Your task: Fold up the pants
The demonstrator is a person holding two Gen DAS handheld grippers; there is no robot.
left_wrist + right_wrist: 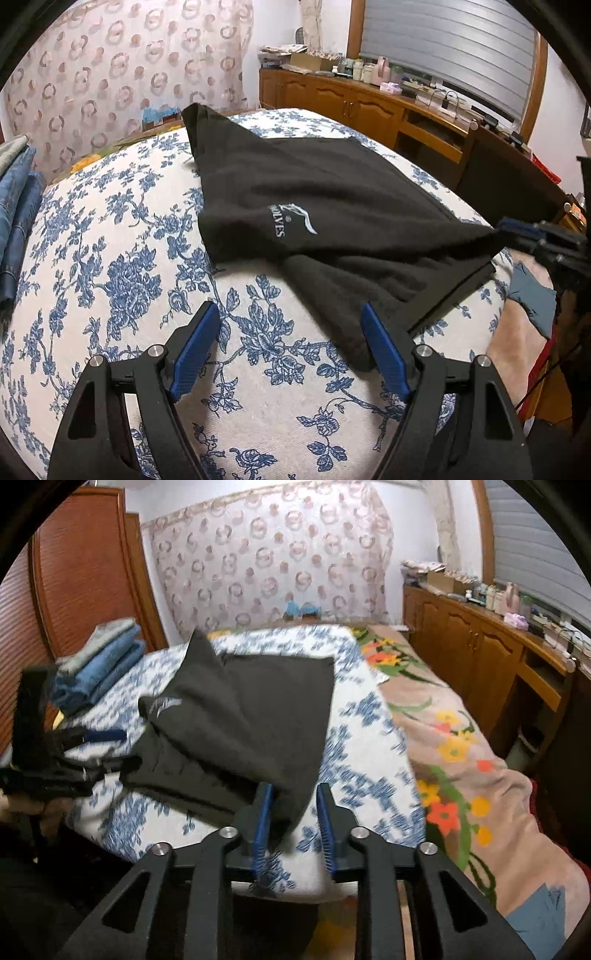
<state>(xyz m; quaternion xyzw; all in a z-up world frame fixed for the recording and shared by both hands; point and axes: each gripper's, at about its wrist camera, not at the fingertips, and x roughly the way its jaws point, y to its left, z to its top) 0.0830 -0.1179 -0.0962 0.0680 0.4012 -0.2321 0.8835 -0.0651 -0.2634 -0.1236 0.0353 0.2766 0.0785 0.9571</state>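
Observation:
Black pants with a white logo lie partly folded on the blue-flowered sheet. My left gripper is open just above the sheet at the near edge of the pants; nothing is between its fingers. In the right wrist view the pants run toward my right gripper. Its pads stand a little apart. A corner of the black cloth hangs in the gap against the left pad, and the right pad is clear of it. The left gripper shows at the left, and the right gripper at the pants' right corner.
A stack of folded jeans sits at the bed's far left corner. A flowered blanket covers the bed's right side. A wooden cabinet loaded with small items runs along the right wall. A wooden wardrobe stands at the left.

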